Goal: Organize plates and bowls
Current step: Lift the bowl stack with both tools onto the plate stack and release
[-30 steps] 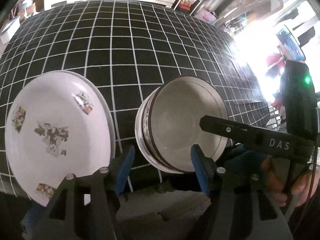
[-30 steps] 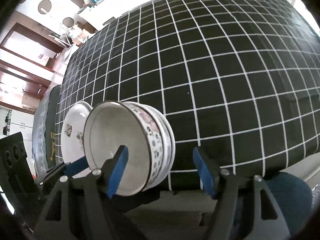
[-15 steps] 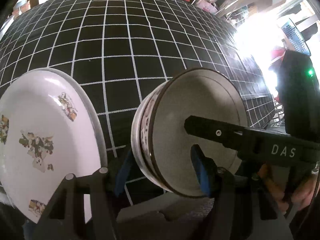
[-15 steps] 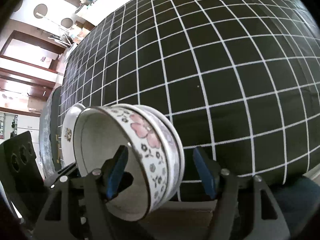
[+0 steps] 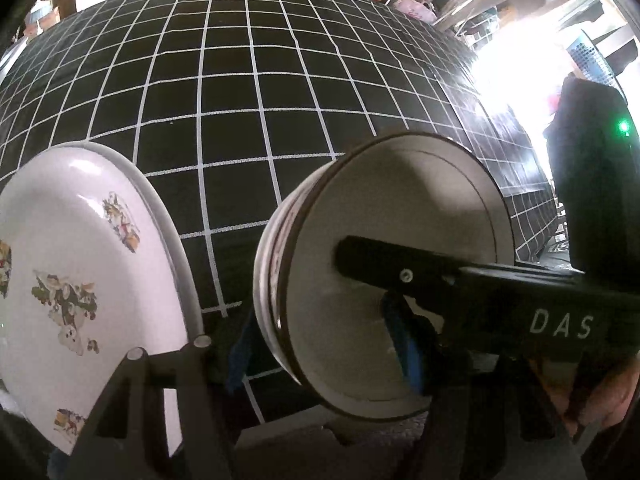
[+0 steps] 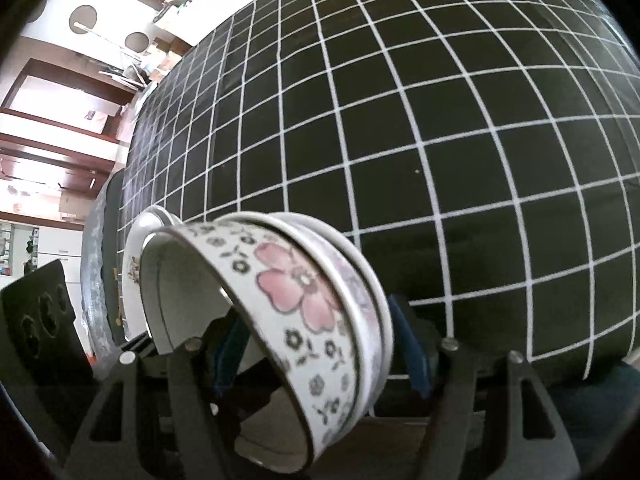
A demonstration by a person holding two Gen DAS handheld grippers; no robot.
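Note:
A stack of nested bowls (image 5: pixel 400 240) with a pink flower pattern (image 6: pixel 304 292) stands at the near edge of the table. A white plate (image 5: pixel 80 280) with small printed pictures lies to its left, and its rim (image 6: pixel 140 240) shows behind the bowls. My left gripper (image 5: pixel 324 352) straddles the stack's left wall, one pad outside and one inside; its jaws are opening. My right gripper (image 6: pixel 320 354) straddles the right wall the same way, open, and its pads do not press. Its black finger (image 5: pixel 400 264) reaches into the top bowl.
A black cloth with a white grid (image 5: pixel 240 120) covers the table (image 6: pixel 440 120); its far part is bare. The cloth's front edge runs just below the bowls. A hand (image 5: pixel 608 400) holds the right gripper. The left gripper's body (image 6: pixel 40 320) is at the left.
Both grippers have come down onto the bowl stack. Its walls, which lay ahead of the fingertips before, now stand between the fingers of each gripper. The plate has not moved.

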